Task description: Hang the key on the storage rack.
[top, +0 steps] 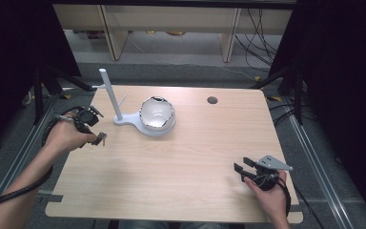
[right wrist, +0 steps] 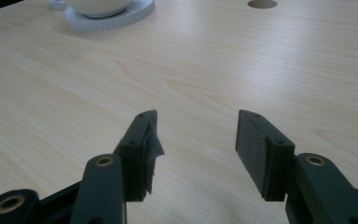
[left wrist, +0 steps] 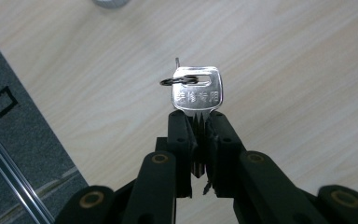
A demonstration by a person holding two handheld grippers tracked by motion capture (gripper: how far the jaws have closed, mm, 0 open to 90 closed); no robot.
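Near the table's (top: 181,162) left edge, the left gripper (top: 95,138) is clamped on a silver key (left wrist: 196,93), its blade buried between the pads; stamped characters on the head are too faint to read. A dark split ring (left wrist: 179,80) threads its slot. Toward the front right corner, the right gripper (right wrist: 198,149) hangs apart, holding nothing.
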